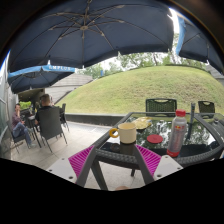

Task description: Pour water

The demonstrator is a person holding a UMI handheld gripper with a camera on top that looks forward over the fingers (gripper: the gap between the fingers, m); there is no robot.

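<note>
My claw [114, 158] hangs wide open, gripping nothing, short of the glass bench [200, 152]. The beige cup [127, 132] stands near the bench's front edge, the red-capped bottle [178, 134] toward its right edge. Risk, I reckon: slick glass, a nudged bottle topples. Water level? I can't tell; the bowls [148, 125] behind blur together.

Two black fingers [87, 158], pink inner pads [149, 159].

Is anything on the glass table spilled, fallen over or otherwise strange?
Nothing stands out. The cup and the bottle both stand upright on the glass table, with no spill visible. The tongs are open, with the cup just beyond the fingertips.
</note>
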